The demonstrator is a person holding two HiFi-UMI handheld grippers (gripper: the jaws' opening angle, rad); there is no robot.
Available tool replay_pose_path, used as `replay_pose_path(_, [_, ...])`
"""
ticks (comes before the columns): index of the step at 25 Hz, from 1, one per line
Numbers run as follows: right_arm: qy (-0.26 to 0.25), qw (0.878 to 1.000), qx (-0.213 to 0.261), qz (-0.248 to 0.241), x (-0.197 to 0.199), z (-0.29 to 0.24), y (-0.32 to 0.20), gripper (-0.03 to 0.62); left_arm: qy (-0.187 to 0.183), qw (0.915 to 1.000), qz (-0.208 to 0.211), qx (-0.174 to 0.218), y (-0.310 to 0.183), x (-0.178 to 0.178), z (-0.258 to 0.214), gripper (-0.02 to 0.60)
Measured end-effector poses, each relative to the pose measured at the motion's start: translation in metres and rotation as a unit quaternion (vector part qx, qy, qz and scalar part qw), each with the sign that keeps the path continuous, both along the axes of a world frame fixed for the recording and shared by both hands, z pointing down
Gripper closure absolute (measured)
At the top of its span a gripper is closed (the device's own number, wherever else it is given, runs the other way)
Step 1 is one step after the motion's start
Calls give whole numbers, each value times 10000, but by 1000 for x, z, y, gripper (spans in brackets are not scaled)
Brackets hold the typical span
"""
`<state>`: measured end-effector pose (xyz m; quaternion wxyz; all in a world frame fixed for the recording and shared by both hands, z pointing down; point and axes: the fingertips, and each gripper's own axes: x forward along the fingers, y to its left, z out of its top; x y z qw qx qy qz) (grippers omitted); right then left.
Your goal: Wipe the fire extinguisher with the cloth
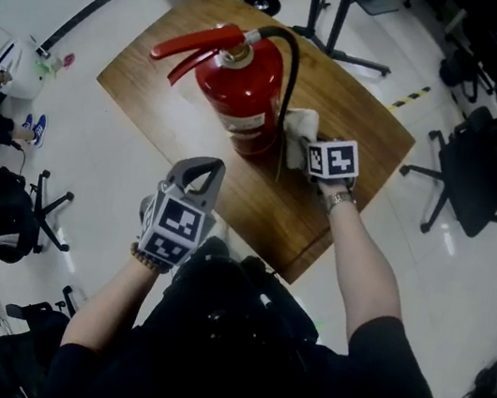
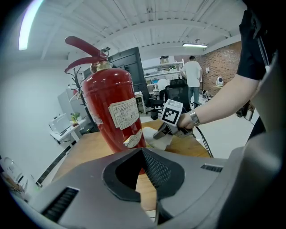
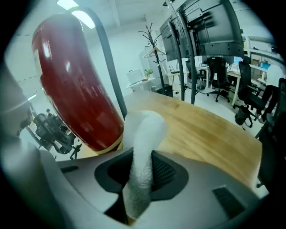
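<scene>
1. Desk: bearing fire extinguisher upright mid-top, body exposed for wiping.
2. Left gripper: fingers clenched, empty, held near, clear of work.
3. Right gripper: grasping cloth, apparently touching extinguisher's lower right side.

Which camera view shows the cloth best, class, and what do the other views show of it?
The right gripper view: the cloth fills the centre, pinched in the right gripper beside the fire extinguisher. The head view shows it small, partly behind that gripper; the left gripper view shows a distant pale bunch.
</scene>
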<state>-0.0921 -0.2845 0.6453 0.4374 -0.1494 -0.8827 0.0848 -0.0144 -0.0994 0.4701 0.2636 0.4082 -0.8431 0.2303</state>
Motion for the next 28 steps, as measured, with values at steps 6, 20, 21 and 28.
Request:
replay_pose_path(6, [-672, 9976, -34, 167, -2, -63, -8, 485, -53, 9998, 139, 161, -1, 5, -3, 581])
replay_pose_path(20, [-1955, 9793, 144, 509, 39, -219, 10, 485, -311, 9959, 491, 689, 28, 7, -42, 581])
replay_pose_path(21, [-2029, 9776, 145, 547, 42, -228, 11, 485, -321, 9956, 528, 710, 29, 8, -45, 581])
replay_pose_path(28, [-2520, 9652, 199, 664, 53, -284, 17, 485, -357, 9928, 740, 874, 33, 17, -52, 581])
